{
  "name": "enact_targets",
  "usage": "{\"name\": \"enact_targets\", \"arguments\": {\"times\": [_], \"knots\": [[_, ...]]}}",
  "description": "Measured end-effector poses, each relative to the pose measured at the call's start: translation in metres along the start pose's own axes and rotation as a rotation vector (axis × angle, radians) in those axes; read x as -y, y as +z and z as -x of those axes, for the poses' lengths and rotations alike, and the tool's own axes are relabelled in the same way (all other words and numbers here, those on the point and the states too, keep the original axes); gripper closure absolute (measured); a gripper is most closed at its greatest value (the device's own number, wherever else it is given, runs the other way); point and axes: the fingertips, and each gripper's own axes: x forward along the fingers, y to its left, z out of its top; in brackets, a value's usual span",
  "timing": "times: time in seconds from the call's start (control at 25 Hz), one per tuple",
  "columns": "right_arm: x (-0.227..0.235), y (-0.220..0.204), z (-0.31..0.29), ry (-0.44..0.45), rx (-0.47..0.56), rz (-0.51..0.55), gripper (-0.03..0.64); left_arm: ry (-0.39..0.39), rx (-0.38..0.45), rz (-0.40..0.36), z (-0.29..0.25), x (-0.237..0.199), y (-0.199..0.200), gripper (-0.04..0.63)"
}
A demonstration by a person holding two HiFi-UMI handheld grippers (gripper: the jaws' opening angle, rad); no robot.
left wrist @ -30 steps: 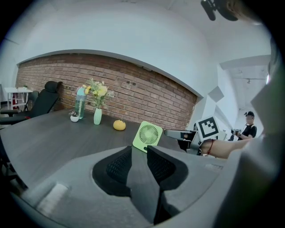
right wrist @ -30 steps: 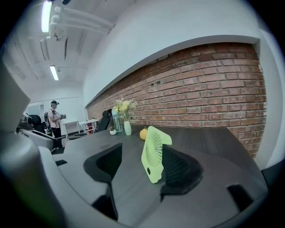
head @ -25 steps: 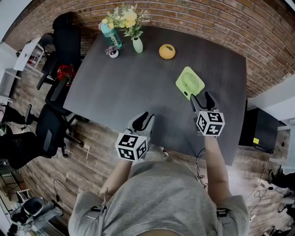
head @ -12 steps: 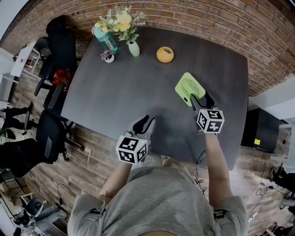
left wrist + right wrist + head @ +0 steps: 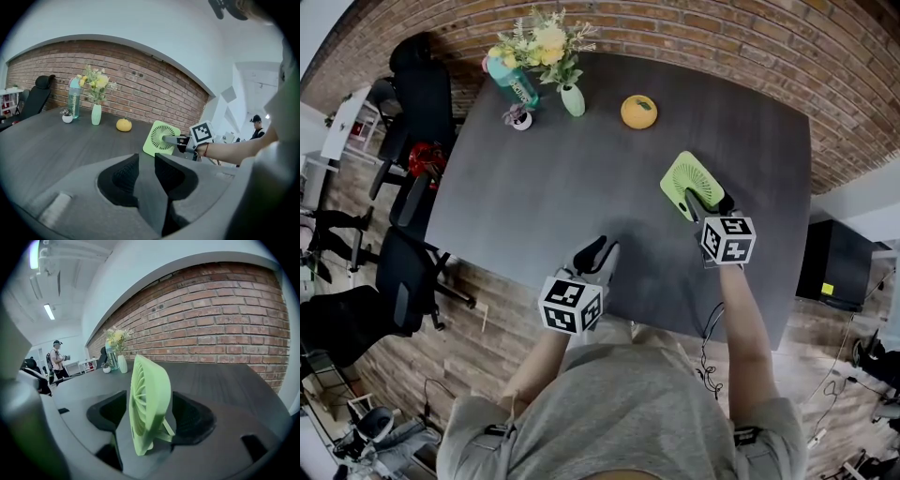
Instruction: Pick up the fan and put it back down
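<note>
The light green fan (image 5: pixel 692 178) stands tilted on the dark table (image 5: pixel 581 178) at the right. In the right gripper view the fan (image 5: pixel 147 404) sits edge-on between the two dark pads, which press close against both its sides. My right gripper (image 5: pixel 706 199) is shut on it, and the left gripper view shows the fan (image 5: pixel 161 138) with its base on the table. My left gripper (image 5: pixel 598 251) hovers at the table's near edge, holding nothing. Its jaws stand slightly apart, with a narrow gap between the pads (image 5: pixel 125 176).
At the table's far side stand an orange (image 5: pixel 638 111), a small white vase of flowers (image 5: pixel 572 98), a teal bottle (image 5: pixel 511 82) and a tiny pot (image 5: pixel 520 118). Black office chairs (image 5: pixel 412 187) stand to the left. A brick wall (image 5: pixel 722 37) runs behind.
My right gripper has moved forward until its jaws reach around the fan. The left gripper has stayed near the table's front edge.
</note>
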Motion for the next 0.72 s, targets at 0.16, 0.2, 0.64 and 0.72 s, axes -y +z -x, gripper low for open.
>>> {"name": "enact_targets", "arguments": {"times": [0.16, 0.2, 0.64, 0.72], "knots": [[-0.001, 0.001, -0.009, 0.013, -0.009, 0.004, 0.327, -0.006, -0.012, -0.002, -0.002, -0.002, -0.002, 0.492], [-0.001, 0.001, -0.011, 0.015, -0.008, 0.009, 0.327, -0.007, -0.014, -0.002, -0.003, -0.003, -0.002, 0.492], [-0.004, 0.003, -0.023, 0.030, -0.025, 0.028, 0.367, -0.010, -0.020, 0.005, -0.002, -0.006, -0.004, 0.492], [-0.005, 0.003, -0.022, 0.036, -0.024, 0.031, 0.373, -0.006, -0.021, 0.006, 0.000, -0.006, -0.005, 0.492]]}}
